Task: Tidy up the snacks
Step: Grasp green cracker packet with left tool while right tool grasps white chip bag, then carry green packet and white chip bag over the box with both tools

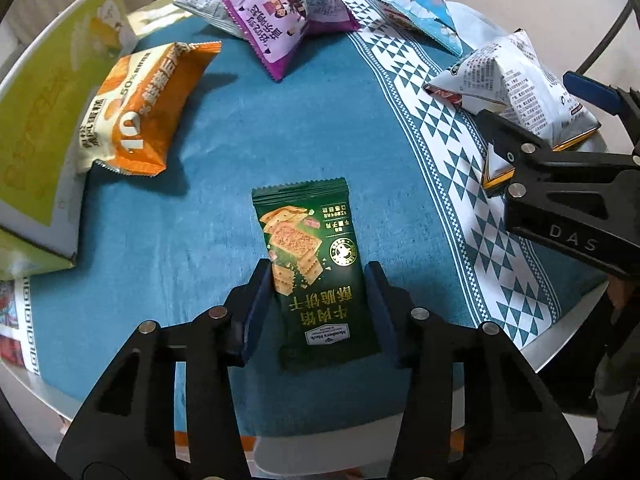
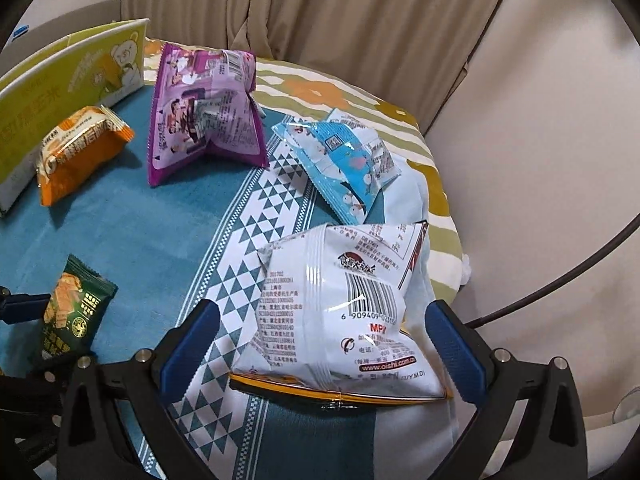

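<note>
A dark green cracker packet (image 1: 316, 268) lies flat on the blue cloth. My left gripper (image 1: 318, 282) is open, its fingers on either side of the packet's near half. A white snack bag (image 2: 344, 312) with a barcode lies on the patterned strip. My right gripper (image 2: 324, 336) is open around it, fingers apart from its sides. The white bag (image 1: 516, 88) and the right gripper (image 1: 556, 120) also show in the left wrist view. The green packet (image 2: 76, 308) shows in the right wrist view.
An orange packet (image 1: 140, 112), a purple bag (image 1: 280, 8) and a light blue bag (image 1: 416, 0) lie farther back. A yellow-green box (image 1: 40, 120) stands at the left. The round table's edge (image 1: 560, 344) runs close on the right.
</note>
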{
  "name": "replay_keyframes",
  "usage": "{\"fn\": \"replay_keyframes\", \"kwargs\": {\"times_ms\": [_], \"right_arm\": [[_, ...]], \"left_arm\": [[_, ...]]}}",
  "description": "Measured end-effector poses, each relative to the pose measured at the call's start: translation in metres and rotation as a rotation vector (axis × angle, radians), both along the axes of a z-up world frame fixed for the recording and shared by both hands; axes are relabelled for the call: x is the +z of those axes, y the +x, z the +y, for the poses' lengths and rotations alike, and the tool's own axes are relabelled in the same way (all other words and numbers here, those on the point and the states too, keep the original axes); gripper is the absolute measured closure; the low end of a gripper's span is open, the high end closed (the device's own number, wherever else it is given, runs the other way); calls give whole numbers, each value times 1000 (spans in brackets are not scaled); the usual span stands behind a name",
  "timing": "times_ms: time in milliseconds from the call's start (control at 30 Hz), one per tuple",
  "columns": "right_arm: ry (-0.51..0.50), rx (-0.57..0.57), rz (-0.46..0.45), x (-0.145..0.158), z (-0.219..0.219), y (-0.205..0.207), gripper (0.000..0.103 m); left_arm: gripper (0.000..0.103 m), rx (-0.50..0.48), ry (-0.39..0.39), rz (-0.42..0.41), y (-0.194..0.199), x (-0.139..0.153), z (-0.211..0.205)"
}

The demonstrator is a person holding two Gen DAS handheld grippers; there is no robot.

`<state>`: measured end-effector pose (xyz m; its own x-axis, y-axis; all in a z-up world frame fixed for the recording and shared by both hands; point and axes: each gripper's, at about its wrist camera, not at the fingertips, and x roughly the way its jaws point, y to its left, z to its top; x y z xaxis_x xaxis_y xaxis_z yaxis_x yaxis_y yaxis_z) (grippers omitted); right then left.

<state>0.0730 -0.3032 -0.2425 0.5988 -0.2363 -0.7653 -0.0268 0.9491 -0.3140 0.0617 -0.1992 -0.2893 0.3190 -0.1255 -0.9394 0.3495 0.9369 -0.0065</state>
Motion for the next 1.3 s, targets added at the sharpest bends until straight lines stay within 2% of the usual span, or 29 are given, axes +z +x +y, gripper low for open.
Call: {"fn": "replay_keyframes", "kwargs": {"times_ms": [233, 400, 467, 500, 733, 867, 1067, 1300], "right_arm": [[-1, -27, 23, -5, -5, 6, 13], [-8, -31, 38, -10, -4, 14, 16], [-10, -31, 40, -12, -3, 16, 28], [-15, -31, 41, -12, -3, 17, 28], [28, -52, 27, 0, 0, 15, 38], [43, -66, -6, 23, 4, 9, 39], [120, -85, -79, 78, 18, 2, 39], [169, -36, -169, 128, 62, 12, 39]], "left_arm": [[61, -1, -34, 23, 18, 3, 11], [61, 38, -78, 37, 28, 9, 28], [61, 50, -86, 33, 30, 12, 36], [61, 53, -89, 31, 31, 14, 38], [61, 50, -139, -2, 23, 44, 53], [61, 29, -186, -33, 19, 74, 59], [61, 5, -277, -111, 28, 130, 73], [61, 24, -346, -211, 46, 193, 128]]}}
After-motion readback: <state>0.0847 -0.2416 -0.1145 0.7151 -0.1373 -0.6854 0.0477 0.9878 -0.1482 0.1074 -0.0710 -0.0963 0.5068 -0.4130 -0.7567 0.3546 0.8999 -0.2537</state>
